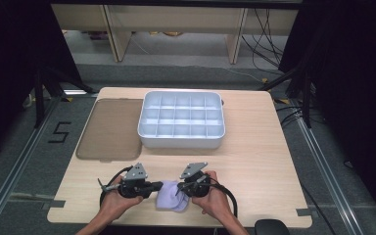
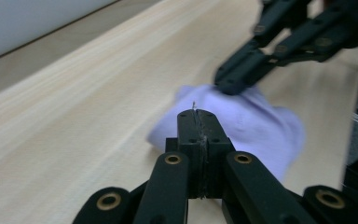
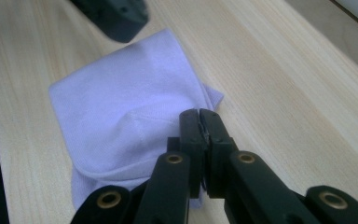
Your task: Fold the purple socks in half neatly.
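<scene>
**Folded lilac cloth between two closed grippers**

A folded lilac cloth (image 1: 172,199) lies on the wooden table (image 1: 254,161) near its front edge, at about 6 o'clock from the white compartment tray (image 1: 181,139). In the high view its long axis runs roughly from 12 to 6 o'clock, with a slight lean towards 11. The left gripper (image 1: 157,186) comes in from 9 o'clock, the right gripper (image 1: 180,187) from 3 o'clock, and both tips meet the cloth's upper end. In the left gripper view the jaws are pressed together over the cloth (image 2: 242,121); whether fabric is pinched I cannot tell. In the right gripper view the jaws are likewise closed at the cloth's (image 3: 126,112) edge, fabric bunched beside them. A brown translucent lid (image 1: 110,129) lies at 9 o'clock from the tray.
</scene>
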Available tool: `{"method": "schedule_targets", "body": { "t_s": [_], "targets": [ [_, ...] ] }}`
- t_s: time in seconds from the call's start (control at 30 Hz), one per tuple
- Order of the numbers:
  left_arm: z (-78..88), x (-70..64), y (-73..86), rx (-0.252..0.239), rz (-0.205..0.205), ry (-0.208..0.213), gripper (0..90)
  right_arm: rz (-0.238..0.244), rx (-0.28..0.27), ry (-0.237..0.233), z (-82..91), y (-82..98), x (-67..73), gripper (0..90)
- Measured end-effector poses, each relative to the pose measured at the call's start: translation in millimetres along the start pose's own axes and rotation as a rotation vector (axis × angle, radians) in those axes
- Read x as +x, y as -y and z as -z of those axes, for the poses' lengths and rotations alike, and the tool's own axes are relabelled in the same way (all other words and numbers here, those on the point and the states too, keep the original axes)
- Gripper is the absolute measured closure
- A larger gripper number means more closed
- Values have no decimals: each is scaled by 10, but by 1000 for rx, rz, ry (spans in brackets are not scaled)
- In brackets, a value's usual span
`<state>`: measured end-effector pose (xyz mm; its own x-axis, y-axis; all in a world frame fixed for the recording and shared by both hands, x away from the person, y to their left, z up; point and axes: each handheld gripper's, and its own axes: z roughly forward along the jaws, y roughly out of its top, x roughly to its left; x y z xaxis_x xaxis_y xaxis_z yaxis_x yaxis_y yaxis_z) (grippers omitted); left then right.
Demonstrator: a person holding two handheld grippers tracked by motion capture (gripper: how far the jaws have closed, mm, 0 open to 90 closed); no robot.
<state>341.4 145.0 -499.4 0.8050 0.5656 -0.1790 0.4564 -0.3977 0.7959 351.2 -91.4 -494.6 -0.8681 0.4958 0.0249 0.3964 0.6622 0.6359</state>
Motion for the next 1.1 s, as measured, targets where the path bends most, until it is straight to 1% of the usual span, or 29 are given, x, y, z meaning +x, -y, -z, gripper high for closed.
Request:
{"method": "schedule_targets", "body": {
  "t_s": [0.1,0.13,0.17,0.2,0.23,0.27,0.3,0.33,0.4,0.43,0.47,0.53,0.57,0.6,0.63,0.67,0.7,0.73,0.77,0.8,0.83,0.87,0.9,0.93,0.97,1.0,1.03,1.07,1.1],
  "targets": [
    [-52,38,-8,11,-5,-5,886,2,-11,-10,-20,1,-5,891],
    [-105,45,-3,30,-15,-16,885,-3,-12,-6,-17,5,-4,890],
    [-137,37,14,35,-16,-23,885,1,-13,-14,-15,7,-9,891],
    [-159,32,35,52,-19,-29,885,-21,-8,-4,1,14,6,890],
    [-159,32,35,52,-19,-29,886,-28,7,-2,23,18,8,890],
    [-186,29,70,64,-27,-34,886,-17,-6,-10,22,27,-2,890],
    [-186,29,70,64,-27,-34,887,-17,-6,-10,22,27,-2,890],
    [-183,38,60,75,-42,-43,886,-12,-13,-7,41,49,-22,888],
    [-182,33,63,73,-39,-41,886,-12,-11,-13,62,53,-23,885],
    [-186,21,64,58,-33,-34,886,-22,-24,16,90,62,-11,885],
    [-180,27,59,66,-48,-38,885,-18,-48,16,146,49,17,885],
    [-180,26,59,65,-47,-39,886,-16,-66,8,197,32,68,885],
    [-179,27,59,66,-48,-38,886,5,-78,-6,212,20,88,885],
    [-183,23,58,62,-41,-38,885,13,-93,-18,206,8,124,885],
    [-183,23,58,62,-41,-38,885,13,-93,-18,206,8,124,885],
    [-185,23,56,61,-42,-38,885,16,-91,-19,211,3,158,885],
    [-186,22,57,60,-41,-39,884,35,-61,-40,192,-10,197,885],
    [-178,28,56,61,-50,-42,884,26,-34,-44,172,1,211,886],
    [-178,28,56,61,-50,-42,882,26,-34,-44,172,1,211,886],
    [-155,25,43,33,-57,-61,881,35,7,-48,106,55,180,886],
    [-155,25,43,33,-57,-61,882,35,7,-48,106,55,180,886],
    [-94,8,0,-3,-65,-53,883,23,24,-50,59,100,145,889],
    [-58,-18,-15,-8,-57,-43,883,25,24,-43,59,106,136,889],
    [-15,-48,-26,0,-74,-33,880,13,15,-60,56,103,141,889],
    [12,-95,-10,-4,-87,-20,878,13,17,-55,59,99,140,889],
    [31,-153,26,14,-93,-5,877,15,19,-53,58,98,142,889],
    [28,-236,77,12,-94,15,876,16,31,-42,64,97,144,889],
    [28,-236,77,12,-94,15,875,0,40,-46,65,100,151,889],
    [1,-371,180,76,-126,47,871,-16,50,-42,72,101,159,889]
  ]
}}
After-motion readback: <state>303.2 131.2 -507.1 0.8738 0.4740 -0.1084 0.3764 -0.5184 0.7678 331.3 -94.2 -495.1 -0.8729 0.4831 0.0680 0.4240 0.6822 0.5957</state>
